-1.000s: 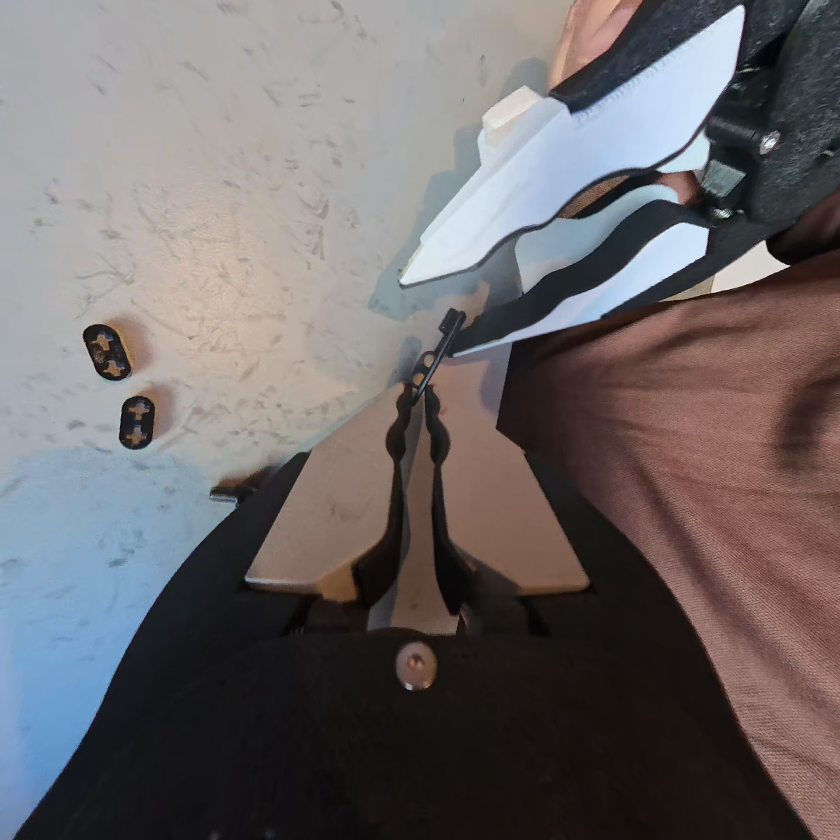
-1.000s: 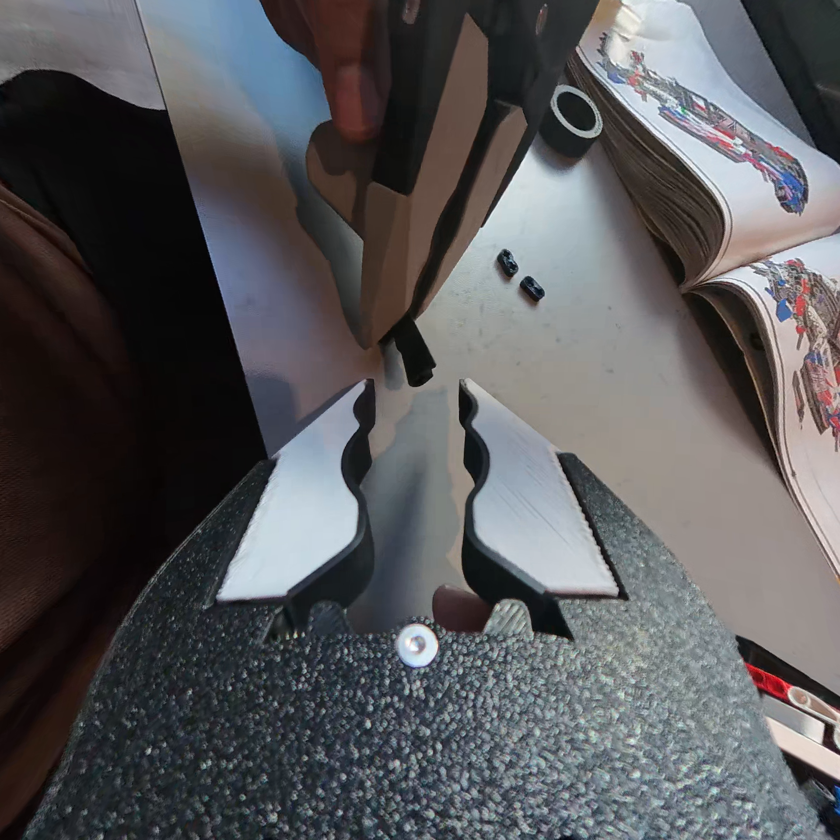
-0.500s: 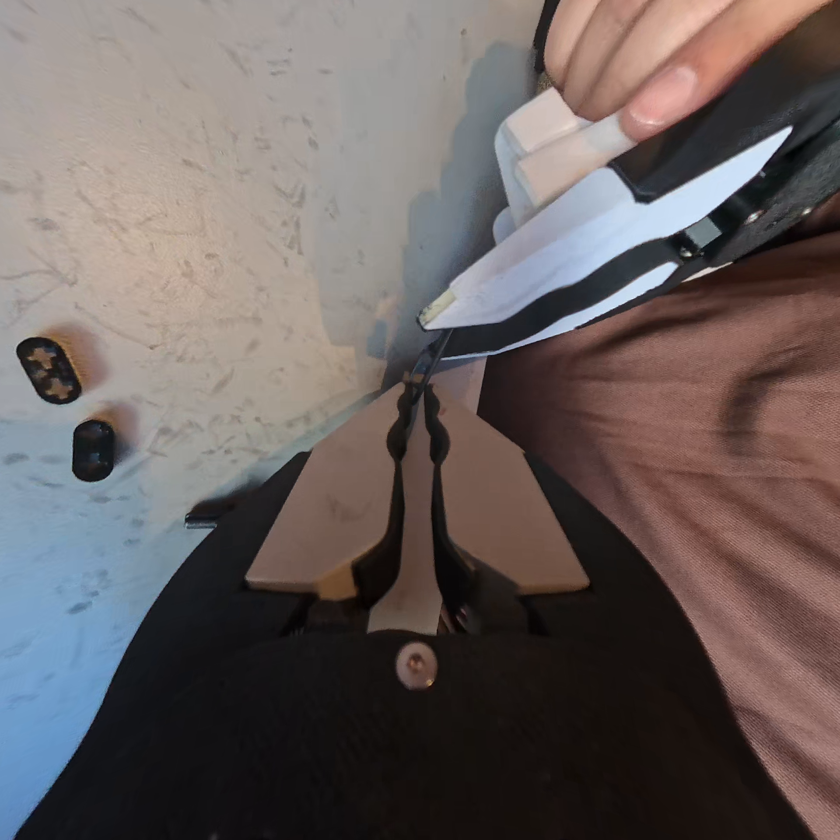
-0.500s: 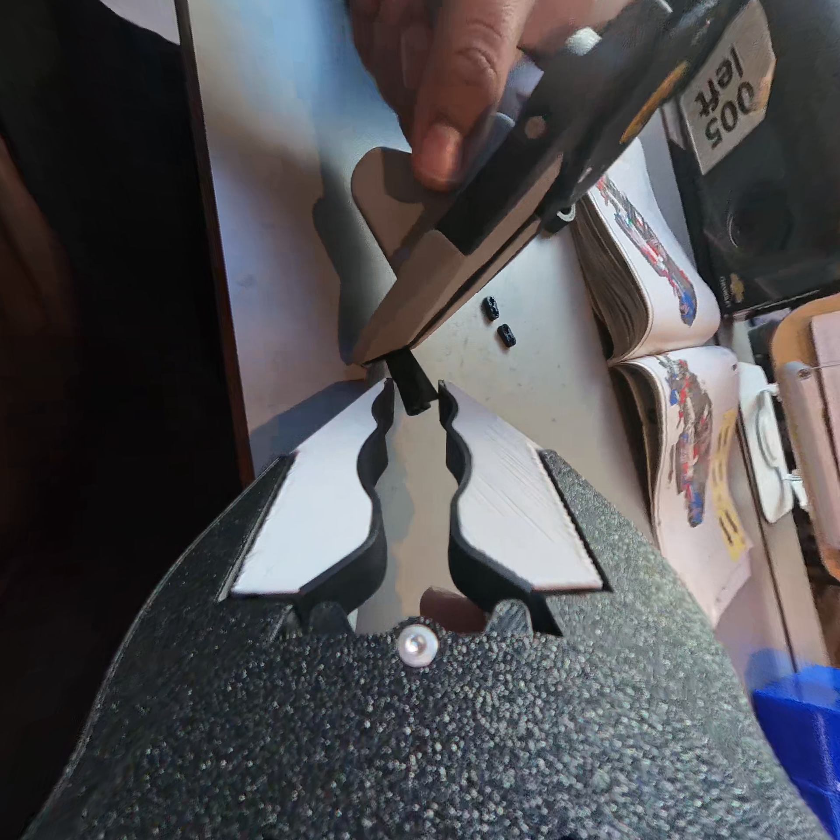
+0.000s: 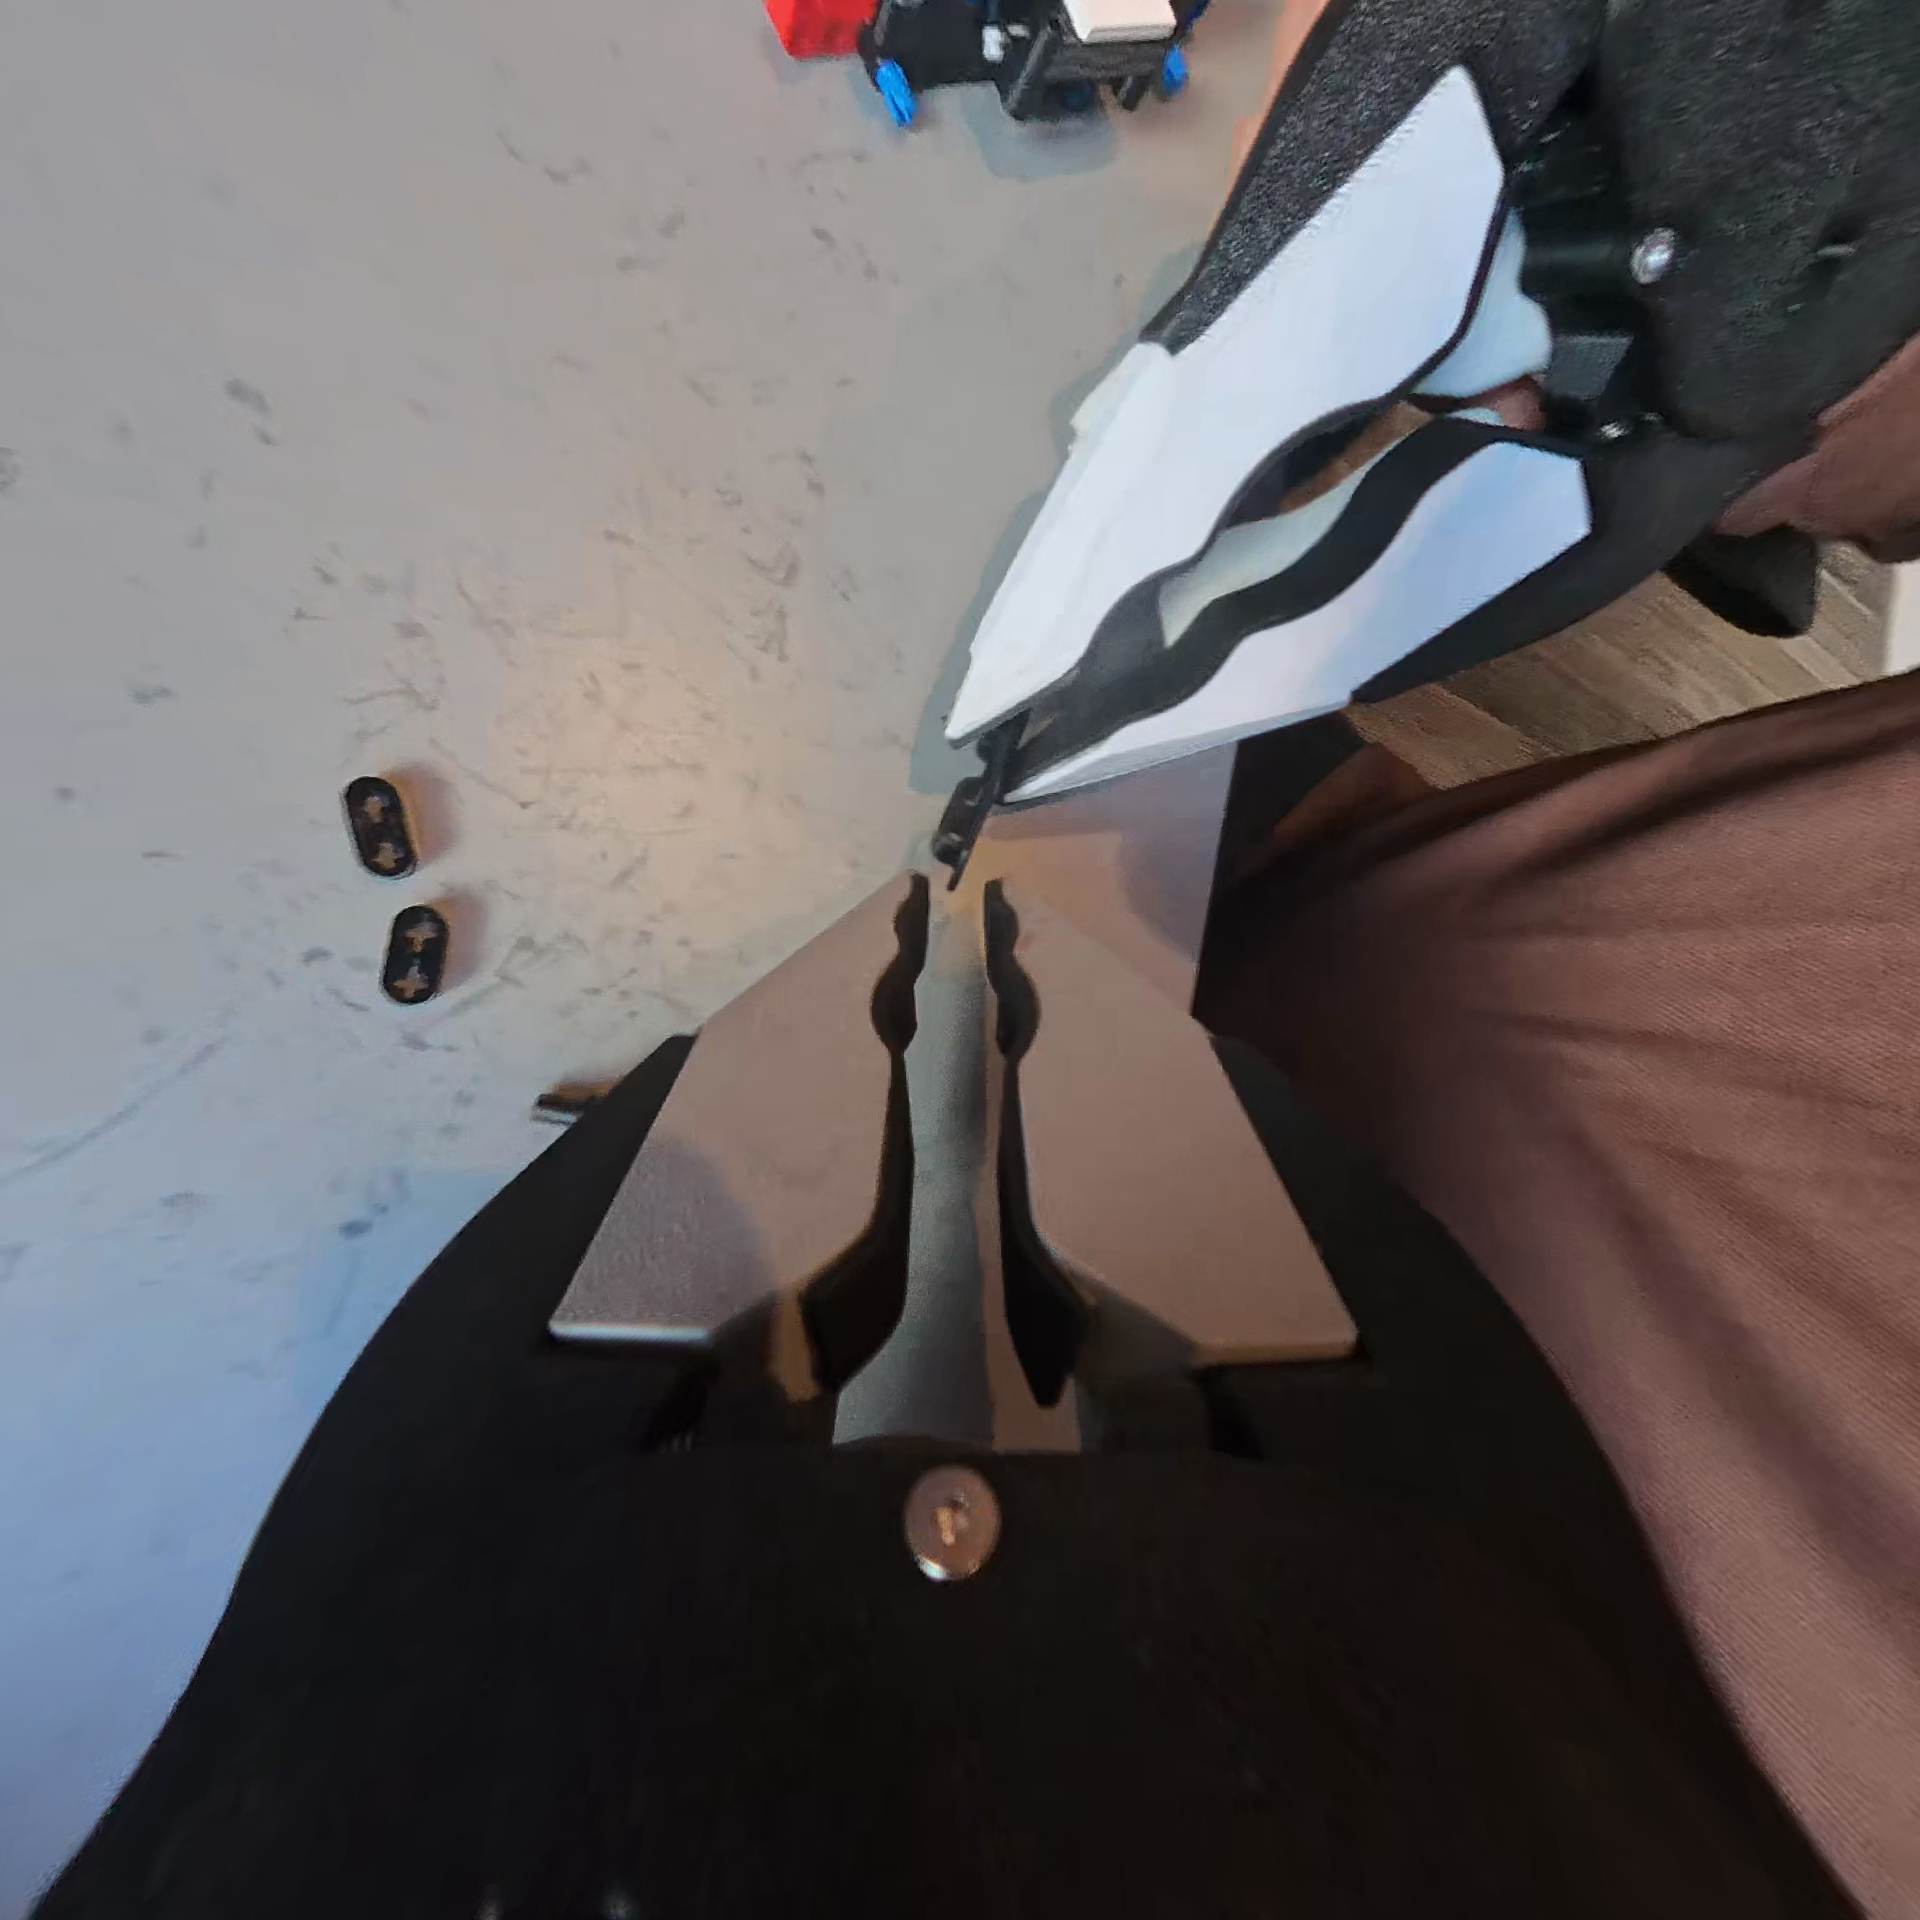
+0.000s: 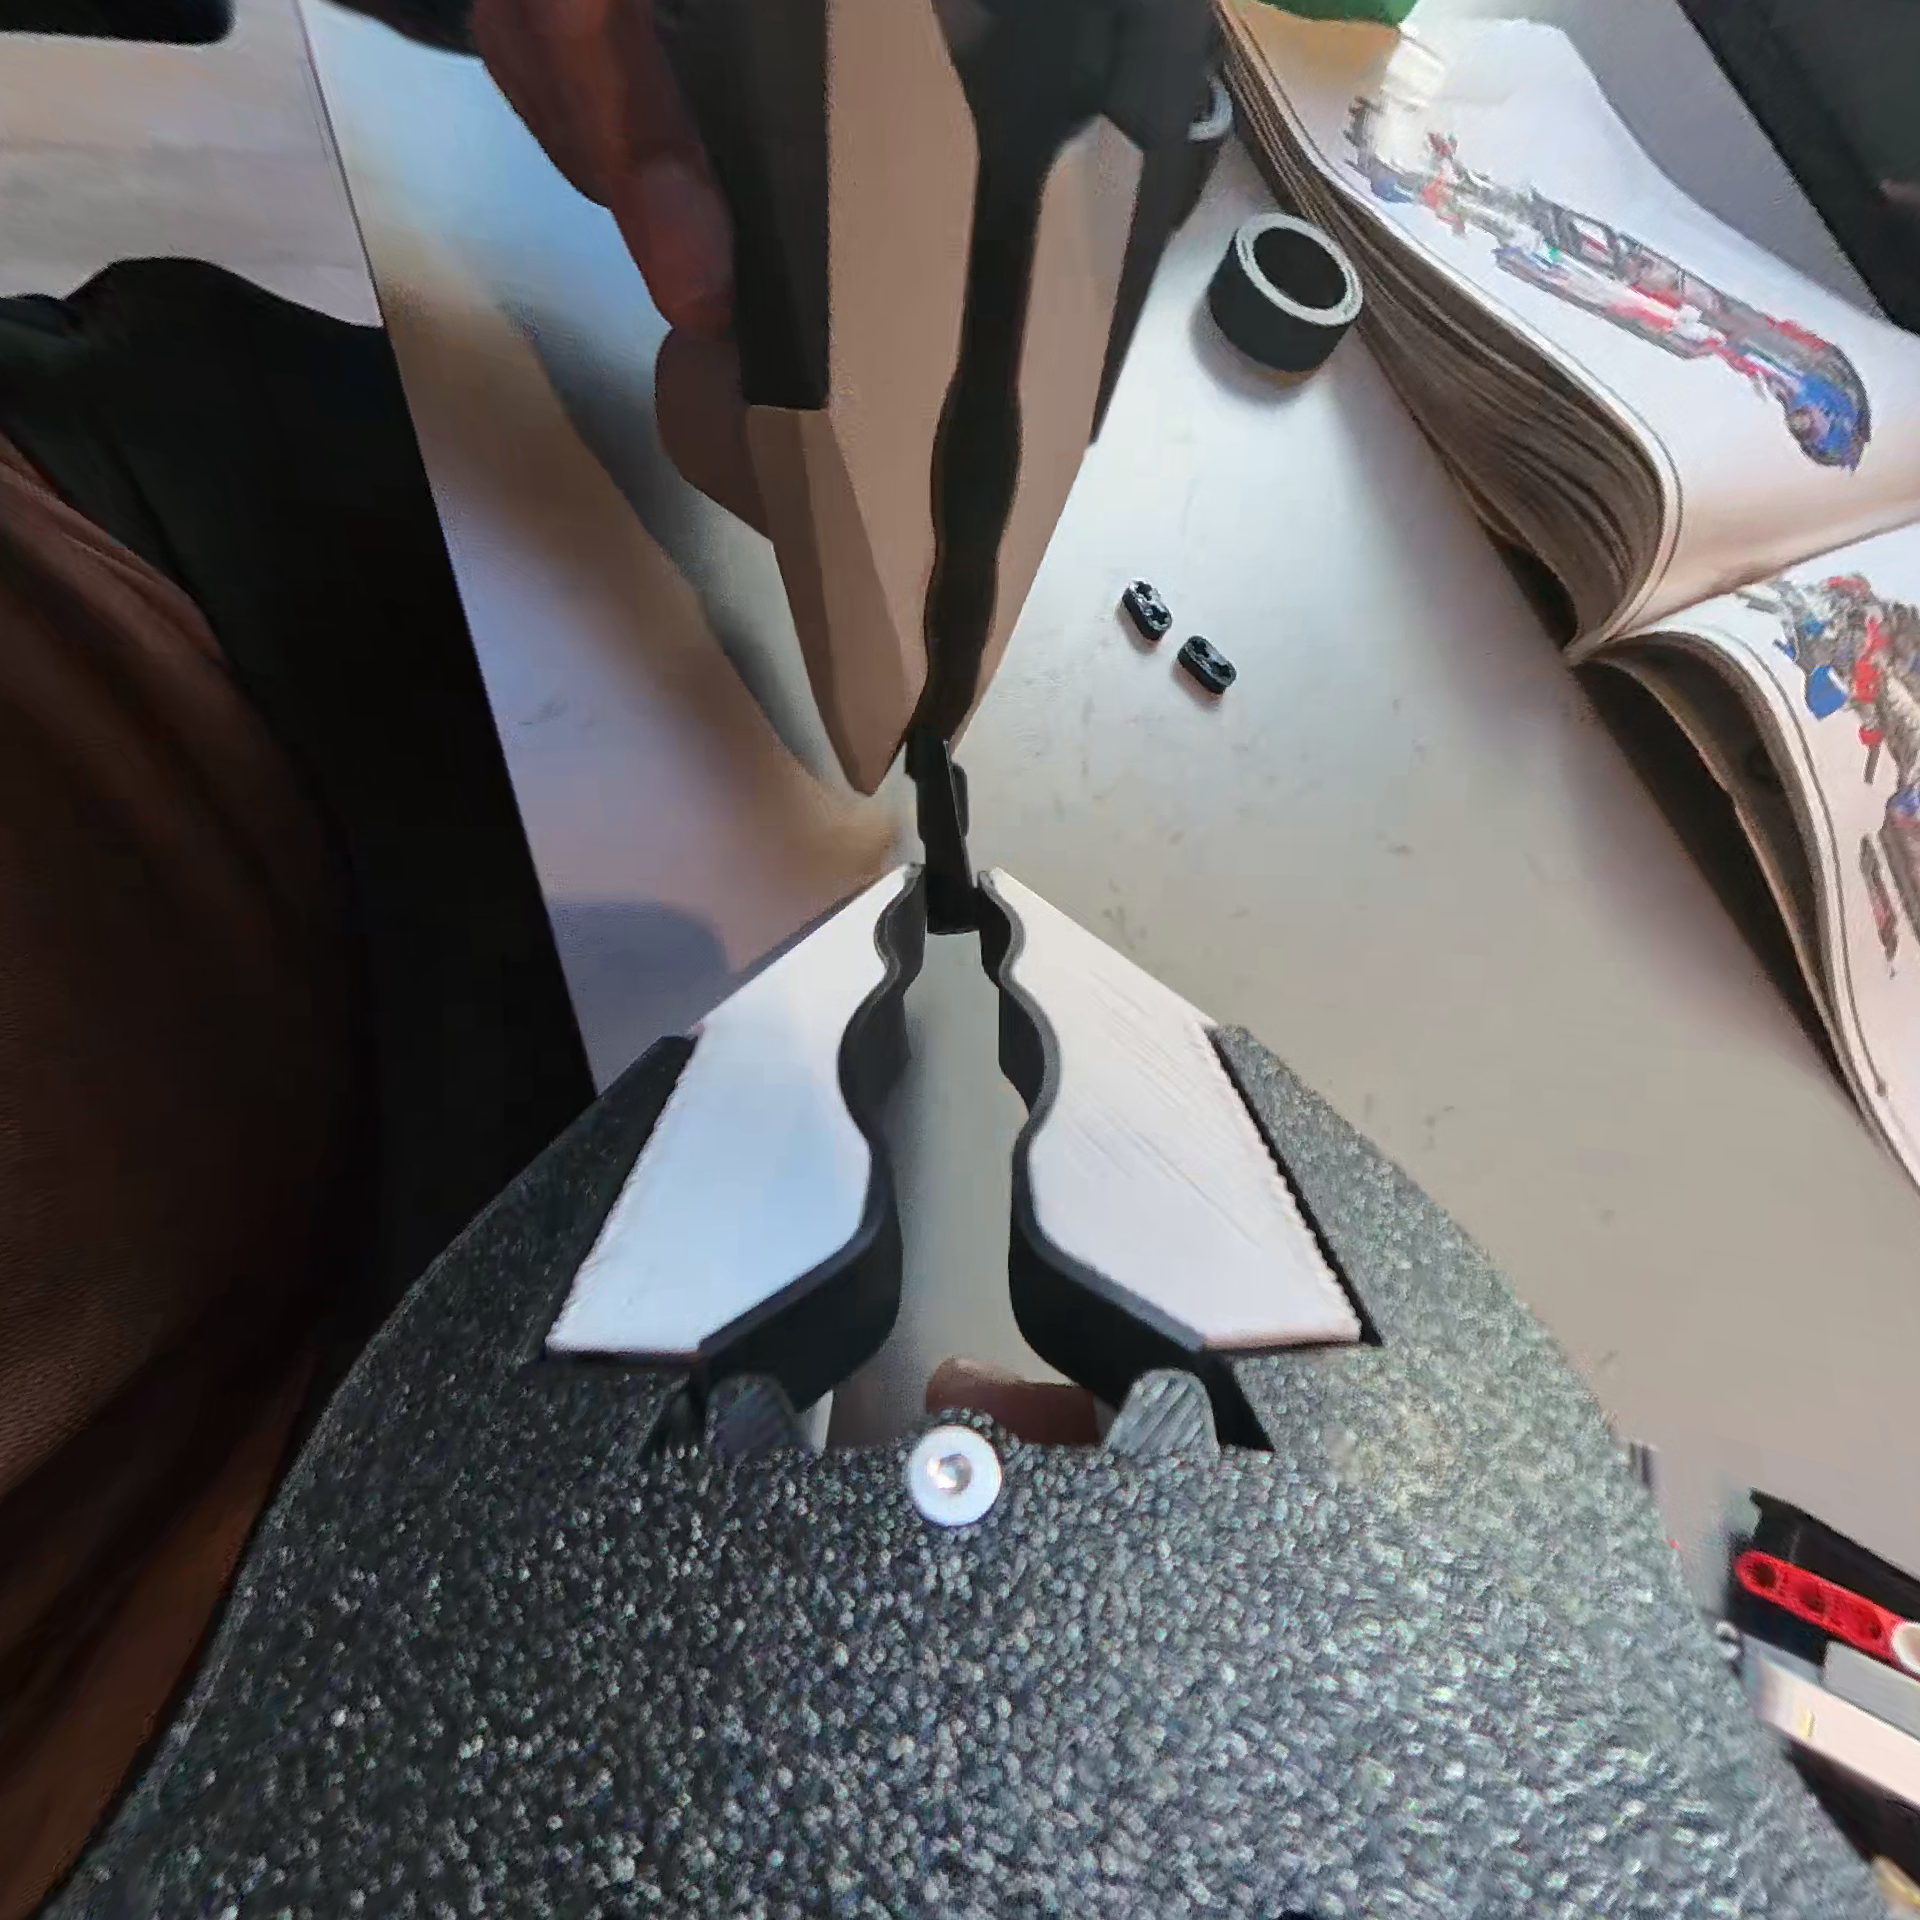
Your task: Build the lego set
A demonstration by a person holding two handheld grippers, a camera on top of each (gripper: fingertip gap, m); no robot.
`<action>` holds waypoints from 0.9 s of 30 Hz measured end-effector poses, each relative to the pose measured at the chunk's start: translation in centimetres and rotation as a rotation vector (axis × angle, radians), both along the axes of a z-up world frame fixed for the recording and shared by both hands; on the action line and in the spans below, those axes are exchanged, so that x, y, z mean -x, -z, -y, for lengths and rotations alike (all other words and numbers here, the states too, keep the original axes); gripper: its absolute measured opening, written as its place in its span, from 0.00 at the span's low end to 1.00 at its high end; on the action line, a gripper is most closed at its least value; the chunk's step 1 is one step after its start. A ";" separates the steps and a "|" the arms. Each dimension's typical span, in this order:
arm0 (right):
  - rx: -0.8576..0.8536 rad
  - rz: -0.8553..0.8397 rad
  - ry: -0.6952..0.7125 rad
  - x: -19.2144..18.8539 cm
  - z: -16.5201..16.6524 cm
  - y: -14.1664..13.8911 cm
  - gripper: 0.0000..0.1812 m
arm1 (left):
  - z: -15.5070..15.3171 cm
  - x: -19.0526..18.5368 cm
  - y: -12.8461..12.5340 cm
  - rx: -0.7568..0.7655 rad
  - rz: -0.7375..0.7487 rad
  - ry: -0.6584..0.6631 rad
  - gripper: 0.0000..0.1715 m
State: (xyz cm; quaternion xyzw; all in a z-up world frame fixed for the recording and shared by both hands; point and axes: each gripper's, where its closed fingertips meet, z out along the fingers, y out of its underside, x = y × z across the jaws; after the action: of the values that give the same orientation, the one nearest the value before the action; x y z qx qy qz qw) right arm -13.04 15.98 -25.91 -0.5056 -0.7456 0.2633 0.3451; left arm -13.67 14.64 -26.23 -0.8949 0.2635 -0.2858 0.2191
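Note:
A small thin black lego piece hangs between the two grippers, above the near edge of the grey table. My right gripper is shut on one end of the piece. In the left wrist view it comes in from the upper right. My left gripper has its jaws a little apart, and the piece's other end is right at its tips. In the right wrist view the left gripper points down from above.
Two small black oval lego links lie on the table, also in the right wrist view. A black tyre ring and an open instruction booklet lie beyond. A partly built model stands far off. A person's brown clothing borders the table edge. The grippers are tip to tip, or close to it.
The right gripper has closed on the black piece. The left gripper, shut on it before, has opened slightly. Both views have swung back somewhat.

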 end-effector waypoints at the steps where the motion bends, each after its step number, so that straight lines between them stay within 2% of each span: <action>1: 0.017 -0.001 0.009 0.0 -0.1 -0.1 0.05 | -0.3 0.3 0.0 -0.028 -0.013 -0.017 0.04; 7: 0.112 0.005 0.102 0.0 -1.2 -0.2 0.05 | -1.3 0.5 0.5 -0.083 -0.044 -0.066 0.04; 9: 0.140 0.024 0.122 -0.1 -1.4 0.1 0.06 | -1.6 0.5 0.7 -0.098 -0.067 -0.077 0.00; 14: 0.179 0.049 0.123 -0.4 -1.4 0.4 0.05 | -1.5 0.1 0.6 -0.111 -0.059 -0.097 0.03; 17: 0.245 0.057 0.118 -0.5 -1.1 0.3 0.05 | -1.2 0.7 0.6 -0.147 -0.110 -0.092 0.06; 23: 0.374 0.071 0.118 -0.6 -0.8 0.1 0.05 | -1.0 1.8 0.3 -0.341 -0.329 0.013 0.09; 27: 0.452 0.089 0.100 -0.7 -0.1 0.0 0.05 | -1.5 1.1 -0.5 -0.489 -0.414 0.078 0.12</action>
State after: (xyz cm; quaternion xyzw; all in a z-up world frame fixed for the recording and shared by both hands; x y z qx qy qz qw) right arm -12.32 16.12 -25.91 -0.6176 -0.6563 0.3833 0.2025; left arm -14.78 16.09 -25.73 -0.8442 0.3975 -0.0342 0.3581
